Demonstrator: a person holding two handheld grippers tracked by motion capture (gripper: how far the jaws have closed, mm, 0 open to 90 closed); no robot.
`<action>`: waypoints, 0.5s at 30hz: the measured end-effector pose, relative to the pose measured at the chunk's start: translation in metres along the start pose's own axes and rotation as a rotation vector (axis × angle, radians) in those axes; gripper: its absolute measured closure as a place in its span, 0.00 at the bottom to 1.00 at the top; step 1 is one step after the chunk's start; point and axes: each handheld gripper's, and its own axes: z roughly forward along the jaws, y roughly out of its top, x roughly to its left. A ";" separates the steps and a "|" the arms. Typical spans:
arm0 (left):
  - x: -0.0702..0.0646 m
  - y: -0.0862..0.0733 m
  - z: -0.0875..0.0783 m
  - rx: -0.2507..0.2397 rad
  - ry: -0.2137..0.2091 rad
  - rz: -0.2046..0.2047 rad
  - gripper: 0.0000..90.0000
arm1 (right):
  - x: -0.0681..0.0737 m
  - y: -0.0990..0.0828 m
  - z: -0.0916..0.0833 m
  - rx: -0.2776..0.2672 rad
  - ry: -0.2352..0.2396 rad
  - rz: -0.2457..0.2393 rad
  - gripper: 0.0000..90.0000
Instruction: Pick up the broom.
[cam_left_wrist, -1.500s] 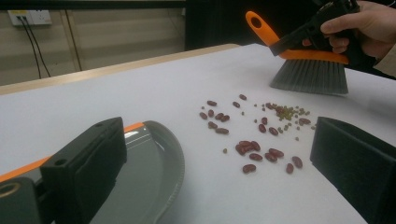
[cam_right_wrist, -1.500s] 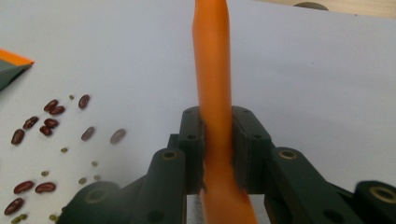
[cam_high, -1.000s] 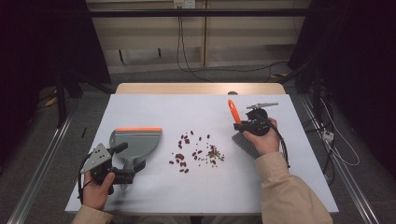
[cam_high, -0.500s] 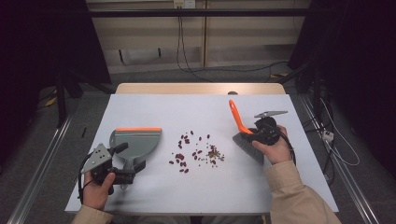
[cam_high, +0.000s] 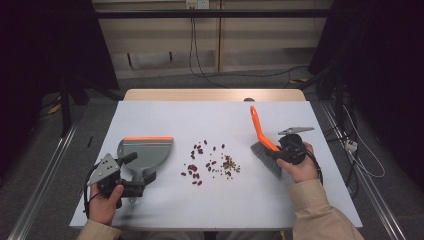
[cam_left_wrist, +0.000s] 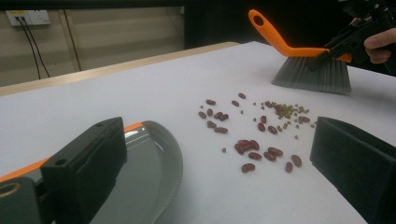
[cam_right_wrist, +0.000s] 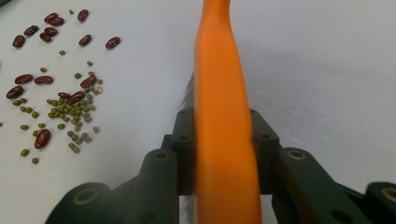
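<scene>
Near the front left corner of the bench (cam_high: 320, 200): grey dustpan (cam_high: 147, 152), light rigid plastic, beside the spread left claw (cam_high: 137, 170), ungripped. Toward the right edge: brush (cam_high: 265, 150), light, soft-bristled, best taken by its stiff orange handle, pinched there in the right claw (cam_right_wrist: 226, 140), just tightened. Mid-bench: scattered beans (cam_high: 210, 162), hard, probably prone to rolling.

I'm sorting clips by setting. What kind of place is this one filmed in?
Probably a lab or recording booth, not a home: a bare white table ringed by dark curtains, loose cables hanging down the back wall, and metal rails on the floor.
</scene>
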 end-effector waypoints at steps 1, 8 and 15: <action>0.000 0.000 0.000 -0.001 -0.001 -0.004 0.04 | 0.001 0.000 0.000 0.000 0.000 -0.007 0.78; 0.001 0.001 0.000 0.001 0.009 -0.009 0.04 | 0.007 0.002 0.000 -0.036 -0.026 -0.002 0.79; 0.001 0.001 0.001 0.007 0.006 -0.006 0.04 | 0.011 0.008 -0.002 -0.101 -0.047 0.010 0.79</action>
